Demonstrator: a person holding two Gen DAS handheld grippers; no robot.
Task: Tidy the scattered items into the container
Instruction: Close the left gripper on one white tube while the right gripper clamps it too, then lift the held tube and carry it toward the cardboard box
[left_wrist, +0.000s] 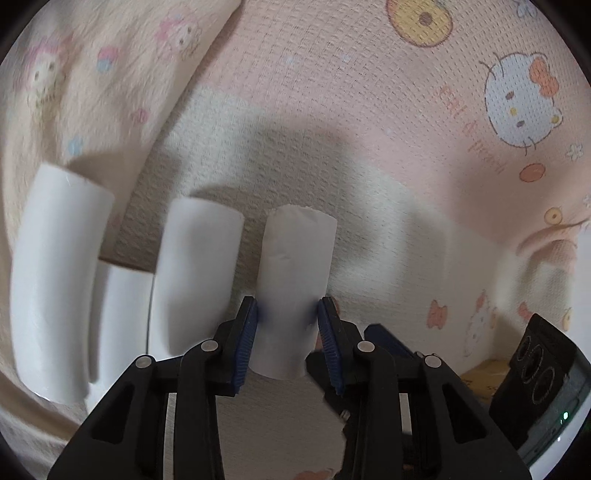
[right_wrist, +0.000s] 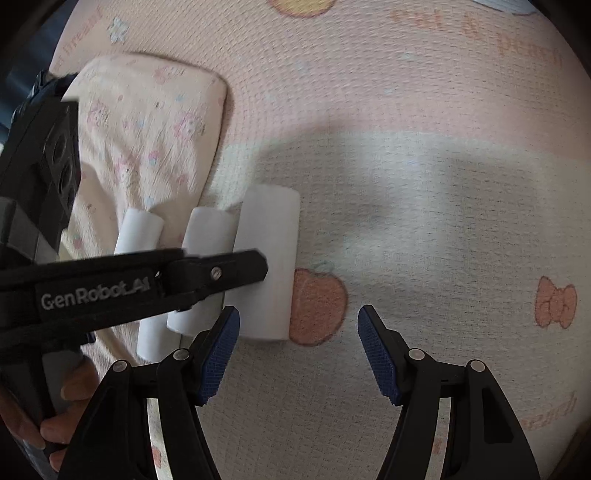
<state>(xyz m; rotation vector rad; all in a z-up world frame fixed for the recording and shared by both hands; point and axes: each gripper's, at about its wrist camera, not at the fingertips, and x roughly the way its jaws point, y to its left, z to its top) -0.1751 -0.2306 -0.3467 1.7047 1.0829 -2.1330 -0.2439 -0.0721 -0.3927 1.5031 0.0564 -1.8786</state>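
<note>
My left gripper (left_wrist: 288, 314) is shut on a white paper roll (left_wrist: 295, 280), its blue pads pressing both sides of the roll, which lies on the patterned mat. Three more white rolls lie to its left: one close by (left_wrist: 195, 273), one lower between (left_wrist: 118, 325), one far left (left_wrist: 55, 280). In the right wrist view the held roll (right_wrist: 269, 236) lies beside two others (right_wrist: 207, 236) (right_wrist: 140, 229), with the left gripper's finger across them. My right gripper (right_wrist: 299, 332) is open and empty over the mat, just right of the rolls.
A cream printed pillow (right_wrist: 147, 129) lies behind the rolls, also in the left wrist view (left_wrist: 92, 74). The pink and cream cartoon mat (right_wrist: 424, 184) spreads to the right. The right gripper's body (left_wrist: 543, 376) shows at the left wrist view's lower right.
</note>
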